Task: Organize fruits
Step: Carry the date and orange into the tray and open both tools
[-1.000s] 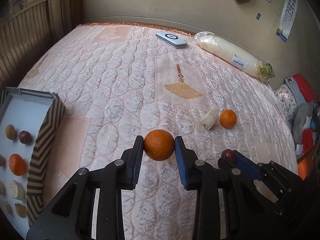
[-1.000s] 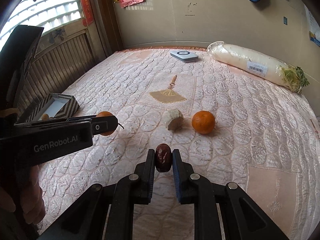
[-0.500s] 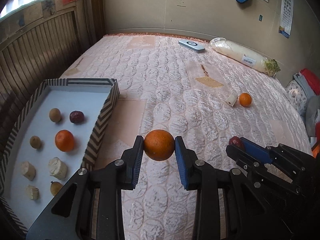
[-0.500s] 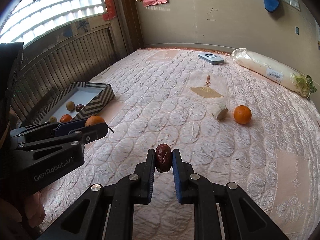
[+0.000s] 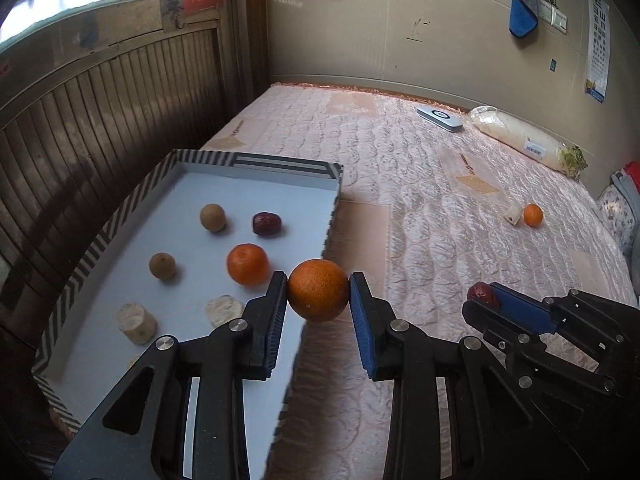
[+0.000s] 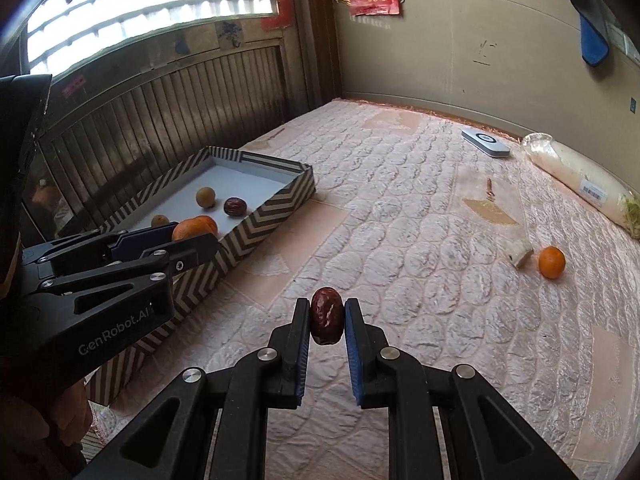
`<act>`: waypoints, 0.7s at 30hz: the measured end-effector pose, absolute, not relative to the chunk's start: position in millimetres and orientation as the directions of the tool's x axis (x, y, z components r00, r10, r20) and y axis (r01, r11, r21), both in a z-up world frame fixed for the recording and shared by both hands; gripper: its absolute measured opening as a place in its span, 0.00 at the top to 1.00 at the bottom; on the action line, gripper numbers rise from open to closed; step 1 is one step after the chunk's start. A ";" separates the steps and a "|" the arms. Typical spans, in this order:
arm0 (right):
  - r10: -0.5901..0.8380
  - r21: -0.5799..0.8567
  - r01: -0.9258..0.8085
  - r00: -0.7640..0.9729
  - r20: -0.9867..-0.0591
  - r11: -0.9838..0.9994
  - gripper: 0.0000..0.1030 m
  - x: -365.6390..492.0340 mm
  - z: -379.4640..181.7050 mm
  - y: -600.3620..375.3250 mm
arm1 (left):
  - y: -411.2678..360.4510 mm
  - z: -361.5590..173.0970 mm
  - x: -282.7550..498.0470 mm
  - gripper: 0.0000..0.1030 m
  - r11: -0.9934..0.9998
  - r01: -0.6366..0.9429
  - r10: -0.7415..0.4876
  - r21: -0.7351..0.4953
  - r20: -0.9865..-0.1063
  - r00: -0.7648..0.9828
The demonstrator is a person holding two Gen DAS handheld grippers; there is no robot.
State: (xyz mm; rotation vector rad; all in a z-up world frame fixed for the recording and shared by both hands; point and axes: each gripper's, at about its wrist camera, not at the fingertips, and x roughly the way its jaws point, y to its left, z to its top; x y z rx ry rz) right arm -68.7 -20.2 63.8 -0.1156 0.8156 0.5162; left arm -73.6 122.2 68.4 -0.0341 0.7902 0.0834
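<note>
My left gripper is shut on an orange and hangs over the right wall of the striped tray. In the tray lie another orange, a red date, two brown round fruits and pale cut pieces. My right gripper is shut on a red date above the pink mattress, right of the tray. The left gripper with its orange shows at the left of the right wrist view. A loose orange and a pale piece lie far right.
A long wrapped white radish and a flat white device lie near the far wall. A slatted wooden panel runs behind the tray. Bags sit at the mattress's right edge. A hand holds the left gripper.
Both grippers have swung left across the mattress with their fruits held. The tray has come from the left edge into full view, and the left gripper's orange now hangs at its right wall.
</note>
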 end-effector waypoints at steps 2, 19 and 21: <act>0.403 0.092 -0.497 0.568 -0.718 0.863 0.84 -70.4 65.8 -10.9 | 131.9 70.8 -77.4 0.70 0.994 -0.106 0.080 0.007 -0.704 0.706; 0.472 0.061 -0.626 0.516 -0.715 0.778 0.84 -78.7 72.7 69.1 | 206.7 66.3 -91.8 0.70 0.971 -0.239 0.171 0.002 -0.706 0.687; 0.478 0.063 -0.636 0.507 -0.717 0.769 0.84 -77.8 72.3 75.9 | 214.0 64.0 -92.9 0.70 0.968 -0.250 0.173 -0.005 -0.711 0.681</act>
